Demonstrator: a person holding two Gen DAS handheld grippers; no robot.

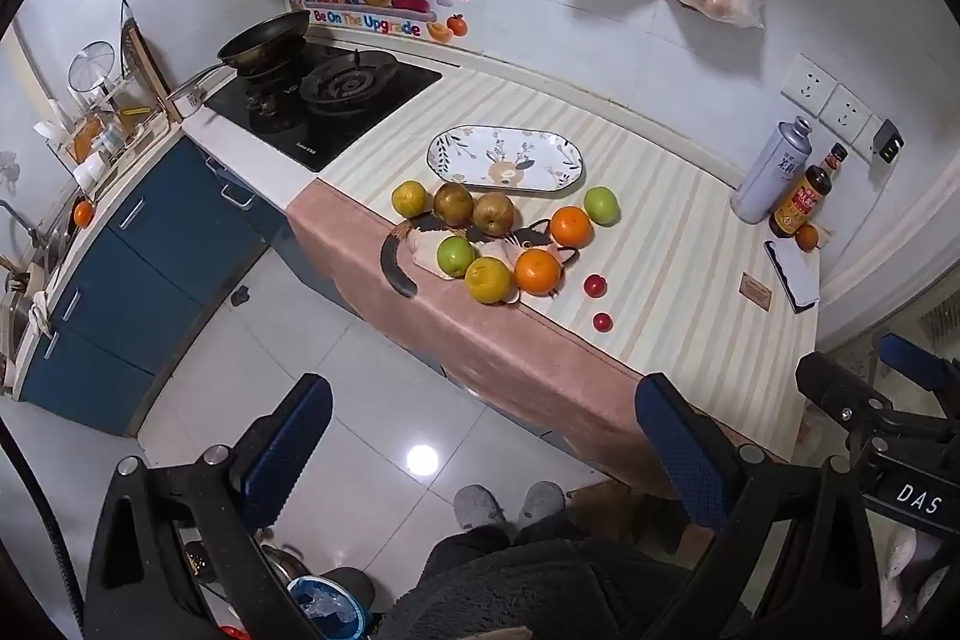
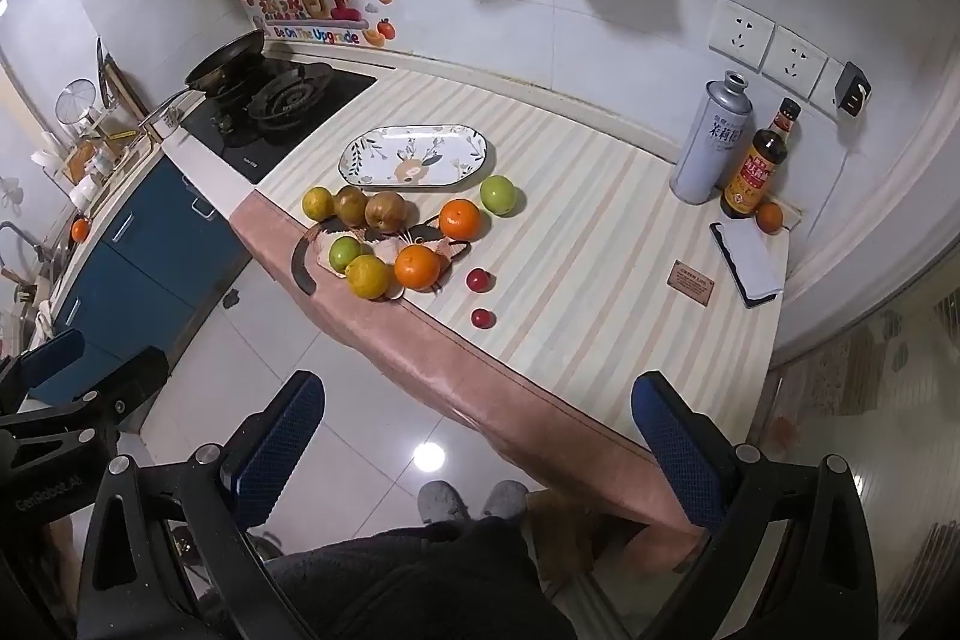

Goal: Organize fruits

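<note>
both claws released, nothing between the blue pads: left gripper (image 1: pixel 480 454) and right gripper (image 2: pixel 480 451) hang over the floor, well apart from the counter. likely first step: reach one loose fruit, e.g. the orange round citrus (image 1: pixel 537 271), close squarely across its middle. white oval floral ceramic plate (image 1: pixel 456 172) holds nothing; fruits lie just in front, some on a cat-shaped mat (image 1: pixel 420 253).

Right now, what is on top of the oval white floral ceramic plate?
Nothing lies on the oval white floral ceramic plate; its deer print shows uncovered. All the fruit sits in front of it, some on a cat-shaped mat that they partly hide.
</note>
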